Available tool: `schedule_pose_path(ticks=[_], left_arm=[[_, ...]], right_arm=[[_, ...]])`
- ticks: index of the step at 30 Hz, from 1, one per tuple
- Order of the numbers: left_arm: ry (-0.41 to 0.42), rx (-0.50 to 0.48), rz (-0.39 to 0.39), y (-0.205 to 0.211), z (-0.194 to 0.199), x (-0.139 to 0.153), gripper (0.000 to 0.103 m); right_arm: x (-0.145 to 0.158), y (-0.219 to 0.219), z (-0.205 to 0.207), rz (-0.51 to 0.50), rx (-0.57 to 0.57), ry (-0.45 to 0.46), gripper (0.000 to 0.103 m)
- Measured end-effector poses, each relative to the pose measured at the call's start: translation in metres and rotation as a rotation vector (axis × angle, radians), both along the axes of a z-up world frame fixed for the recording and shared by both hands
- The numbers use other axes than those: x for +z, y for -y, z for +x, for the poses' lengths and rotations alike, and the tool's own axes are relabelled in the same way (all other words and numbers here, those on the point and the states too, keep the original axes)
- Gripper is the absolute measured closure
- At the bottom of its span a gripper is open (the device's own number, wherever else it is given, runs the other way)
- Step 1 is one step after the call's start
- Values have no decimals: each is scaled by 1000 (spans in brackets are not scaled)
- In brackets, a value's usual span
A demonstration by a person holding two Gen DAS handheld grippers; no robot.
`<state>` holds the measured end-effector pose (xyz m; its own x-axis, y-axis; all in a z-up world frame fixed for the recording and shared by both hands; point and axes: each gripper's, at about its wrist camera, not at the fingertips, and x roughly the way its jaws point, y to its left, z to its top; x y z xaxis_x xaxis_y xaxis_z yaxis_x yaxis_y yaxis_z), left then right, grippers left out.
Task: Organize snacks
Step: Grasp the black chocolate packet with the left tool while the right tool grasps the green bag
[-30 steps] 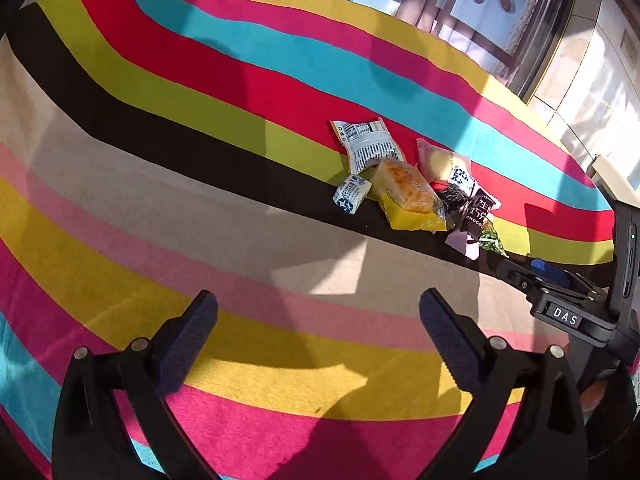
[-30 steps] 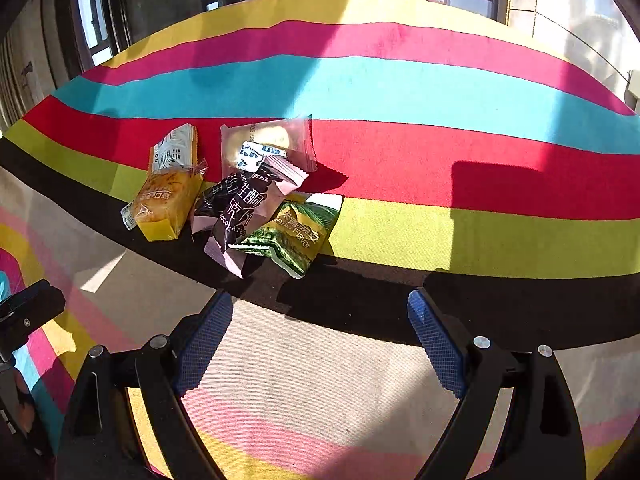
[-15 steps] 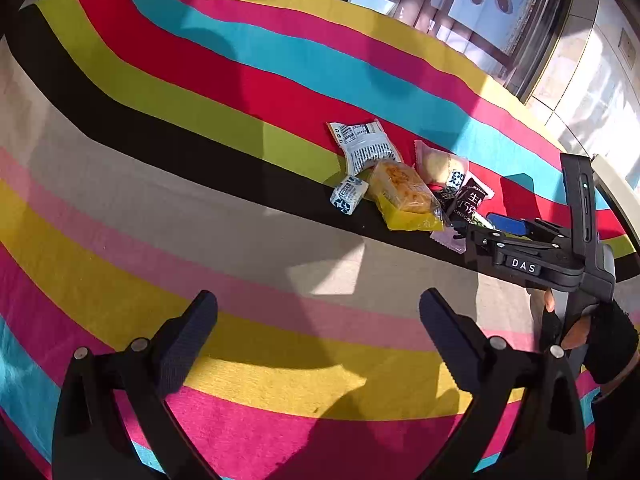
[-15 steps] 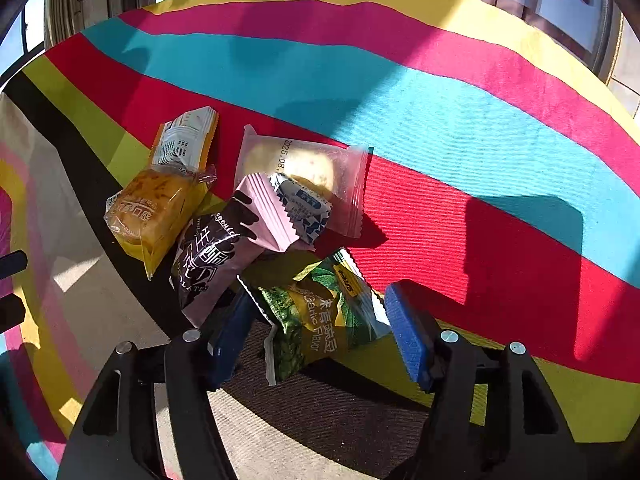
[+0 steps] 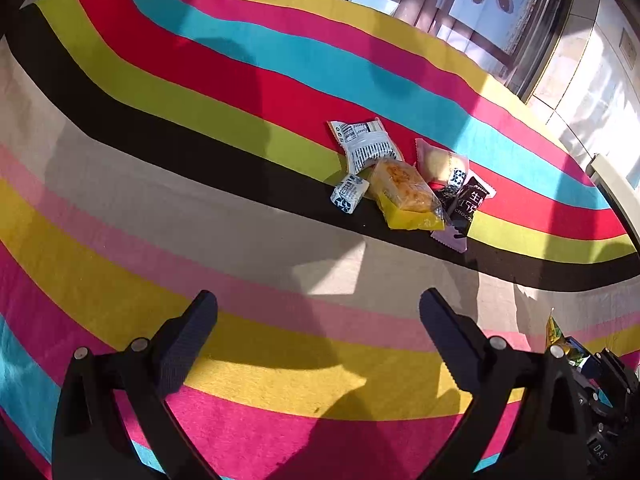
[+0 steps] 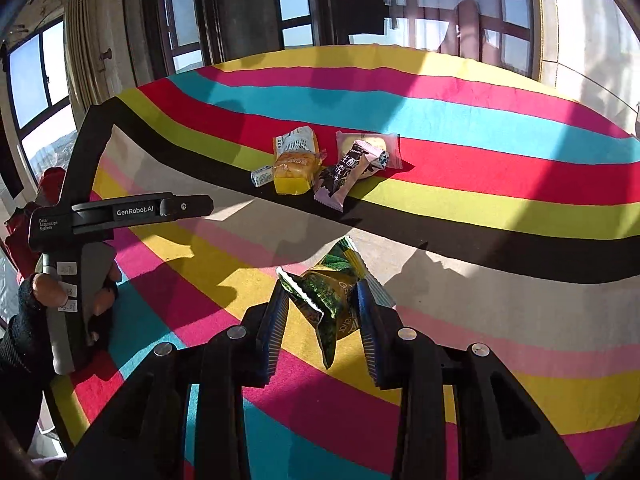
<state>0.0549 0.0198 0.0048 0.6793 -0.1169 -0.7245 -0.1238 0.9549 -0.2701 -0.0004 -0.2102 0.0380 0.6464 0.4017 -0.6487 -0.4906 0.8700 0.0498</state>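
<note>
A green snack packet [image 6: 329,290] sits crumpled between the blue pads of my right gripper [image 6: 322,285], held above the pink and yellow stripes. Its jaws are closing and press on it. The same packet [image 5: 557,332] peeks out at the lower right of the left wrist view. My left gripper [image 5: 318,300] hangs open over the cloth with nothing between its fingers. The snack pile lies on the black and red stripes: a yellow cake packet [image 5: 404,194], a white printed packet [image 5: 366,146], a small white-blue sweet [image 5: 349,193], a dark chocolate packet [image 5: 471,204] and a clear packet [image 5: 438,160].
A striped cloth [image 5: 180,92] covers the whole table. A gloved hand [image 6: 52,300] holds the left gripper's handle at the left of the right wrist view. Windows and hanging laundry stand beyond the table's far edge [image 6: 360,46].
My right gripper reached the pile, shut on the green packet and drew back toward the near stripes with it. The left gripper stayed still and open.
</note>
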Motion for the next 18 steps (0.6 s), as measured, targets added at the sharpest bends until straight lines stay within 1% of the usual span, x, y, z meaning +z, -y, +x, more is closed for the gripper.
schedule_pose_path(ticks=[2, 3, 5, 7, 9, 11, 15, 17, 18], left_arm=[[1, -4, 2, 1, 0, 0, 2], [0, -7, 9, 2, 0, 0, 2], [13, -19, 44, 8, -1, 3, 2], [23, -69, 66, 17, 1, 6, 2], [10, -121, 90, 34, 11, 11, 2], [23, -160, 123, 55, 22, 20, 2], [69, -300, 217, 113, 54, 36, 2], [83, -336, 296, 136, 71, 36, 2], [76, -341, 329, 143, 80, 33, 2]], right_arm=[[-1, -1, 6, -6, -15, -2, 68], [-3, 7, 7, 15, -19, -35, 68], [-3, 17, 12, 73, -37, -64, 68], [-3, 24, 13, 110, -45, -84, 68], [-4, 24, 14, 113, -48, -93, 68], [-3, 23, 12, 111, -39, -84, 68], [-2, 28, 11, 139, -49, -91, 68], [-3, 32, 11, 162, -56, -100, 68], [-3, 33, 11, 168, -59, -102, 68]])
